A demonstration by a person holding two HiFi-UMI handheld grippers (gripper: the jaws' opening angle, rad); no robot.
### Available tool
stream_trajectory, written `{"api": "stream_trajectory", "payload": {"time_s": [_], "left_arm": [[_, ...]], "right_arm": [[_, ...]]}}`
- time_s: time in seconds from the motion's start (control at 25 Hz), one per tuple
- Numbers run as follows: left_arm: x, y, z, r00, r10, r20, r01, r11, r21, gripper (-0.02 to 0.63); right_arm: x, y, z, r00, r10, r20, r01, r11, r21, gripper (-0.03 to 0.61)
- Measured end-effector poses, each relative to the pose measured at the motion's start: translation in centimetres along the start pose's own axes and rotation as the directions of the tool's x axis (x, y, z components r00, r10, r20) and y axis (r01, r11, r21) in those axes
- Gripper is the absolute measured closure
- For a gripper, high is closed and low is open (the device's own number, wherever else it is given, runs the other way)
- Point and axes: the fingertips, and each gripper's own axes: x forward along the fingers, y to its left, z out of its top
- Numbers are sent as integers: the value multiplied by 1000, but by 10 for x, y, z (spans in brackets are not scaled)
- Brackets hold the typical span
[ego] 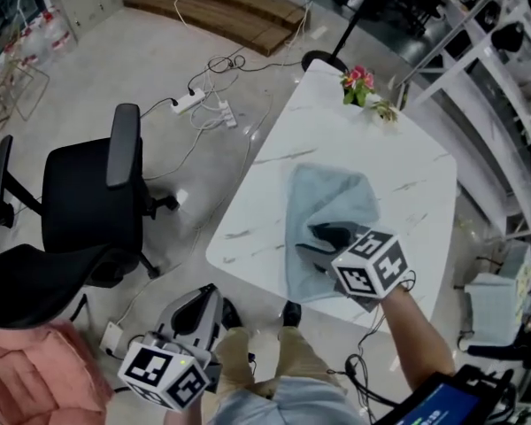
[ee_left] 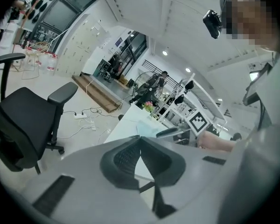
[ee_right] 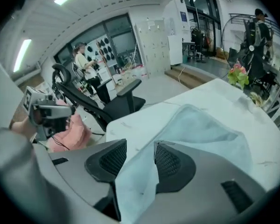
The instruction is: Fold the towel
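One rumpled pale-blue towel (ego: pixel 332 197), marble-veined tabletop (ego: pixel 407 184)

No legible text or labels

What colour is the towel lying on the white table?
The towel is plain pale blue, with no pattern. The head view shows it best.

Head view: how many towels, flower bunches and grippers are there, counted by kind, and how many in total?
towel: 1
flower bunch: 1
grippers: 2, the left gripper and the right gripper
Total: 4
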Motion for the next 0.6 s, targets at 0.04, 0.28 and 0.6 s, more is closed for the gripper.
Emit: {"api": "stream_trajectory", "payload": {"time_s": [0.04,0.28,0.6], "left_arm": [[4,-5,3,1000,-12,-1,12,1000,8,606],[29,-29,2,997,-71,-39,73,996,43,606],[45,-34,-20,989,-73,-125,82,994,68,606]], "right_arm": [[-14,6,7,999,28,45,-29,1000,12,379],[-67,-1,-10,994,14,105,-7,998,-65,379],[-74,-71,-73,976,-31,214,-28,964,266,376]]}}
